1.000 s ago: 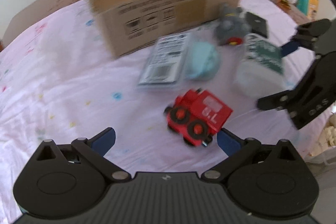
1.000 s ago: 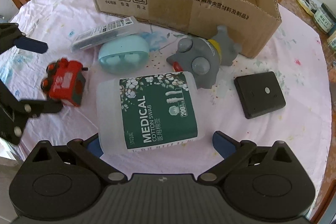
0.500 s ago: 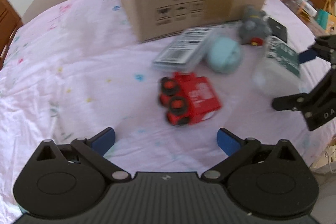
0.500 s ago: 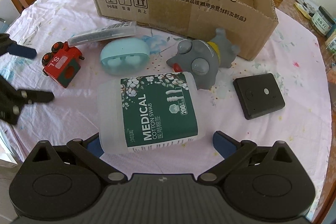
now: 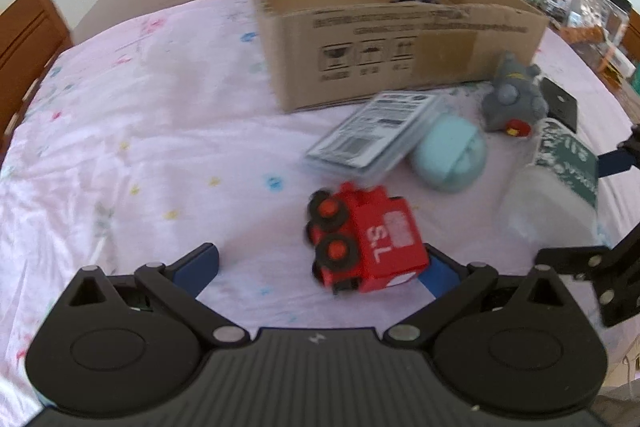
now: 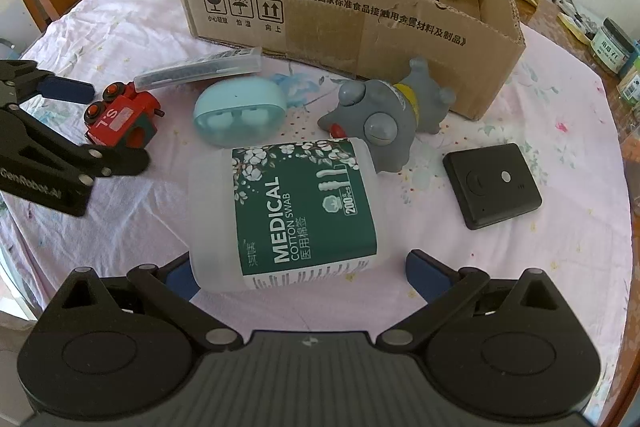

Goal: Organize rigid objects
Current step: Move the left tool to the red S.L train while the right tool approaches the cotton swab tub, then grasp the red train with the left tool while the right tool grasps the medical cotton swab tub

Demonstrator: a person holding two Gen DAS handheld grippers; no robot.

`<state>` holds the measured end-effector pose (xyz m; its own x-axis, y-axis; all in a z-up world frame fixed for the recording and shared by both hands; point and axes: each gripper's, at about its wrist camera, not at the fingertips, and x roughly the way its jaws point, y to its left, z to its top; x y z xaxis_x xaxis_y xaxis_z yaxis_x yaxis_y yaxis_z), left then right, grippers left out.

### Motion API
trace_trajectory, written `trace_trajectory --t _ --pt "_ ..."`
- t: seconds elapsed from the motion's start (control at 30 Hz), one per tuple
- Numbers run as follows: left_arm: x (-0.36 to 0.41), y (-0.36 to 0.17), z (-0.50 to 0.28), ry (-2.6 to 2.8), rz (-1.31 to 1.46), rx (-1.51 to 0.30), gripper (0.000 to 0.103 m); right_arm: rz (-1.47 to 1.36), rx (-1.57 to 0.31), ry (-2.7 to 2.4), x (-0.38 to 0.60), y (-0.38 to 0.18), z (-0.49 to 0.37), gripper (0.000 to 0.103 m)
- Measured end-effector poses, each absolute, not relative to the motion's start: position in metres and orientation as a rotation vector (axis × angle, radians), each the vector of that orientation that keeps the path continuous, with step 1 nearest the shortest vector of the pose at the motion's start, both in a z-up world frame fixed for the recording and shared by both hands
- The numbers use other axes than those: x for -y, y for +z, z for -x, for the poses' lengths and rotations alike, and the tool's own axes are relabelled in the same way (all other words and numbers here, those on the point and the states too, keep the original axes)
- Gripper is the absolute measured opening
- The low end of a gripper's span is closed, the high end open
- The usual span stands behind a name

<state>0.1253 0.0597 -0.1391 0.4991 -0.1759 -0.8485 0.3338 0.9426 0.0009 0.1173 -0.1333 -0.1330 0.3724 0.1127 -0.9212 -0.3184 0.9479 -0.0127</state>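
Pick-up step in hand: left gripper (image 5: 320, 263) had its jaws wide apart around the red toy train (image 5: 364, 247), which lay on its side on the table (image 5: 120, 147) near the cardboard box (image 5: 400, 51). The right gripper (image 6: 298, 269), jaws also spread, straddled the end of the cotton swab jar (image 6: 284, 215) lying flat, not clamped. Next move likely called for centring the train, which sat close to the left gripper's right finger, squeezing shut, then lifting it into the box.
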Motion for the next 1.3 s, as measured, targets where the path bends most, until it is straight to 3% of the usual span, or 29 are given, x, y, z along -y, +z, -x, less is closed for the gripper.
trace_trajectory --t 0.27,0.43,0.63,1.3 --pt "-0.076 -0.139 -0.121 -0.319 -0.192 -0.976 0.102 0.203 -1.138 0.286 0.134 -0.133 -0.114 0.103" --pt "-0.060 -0.133 -0.119 -0.415 -0.230 -0.931 0.073 0.207 -1.134 0.294 0.134 -0.133 -0.114 0.103" --pt "-0.054 -0.130 -0.116 -0.450 -0.223 -0.904 0.054 0.204 -1.114 0.297 0.135 -0.133 -0.110 0.103" --pt "-0.054 -0.130 -0.116 -0.461 -0.223 -0.895 0.053 0.326 -1.111 0.375 0.116 -0.128 -0.123 0.103"
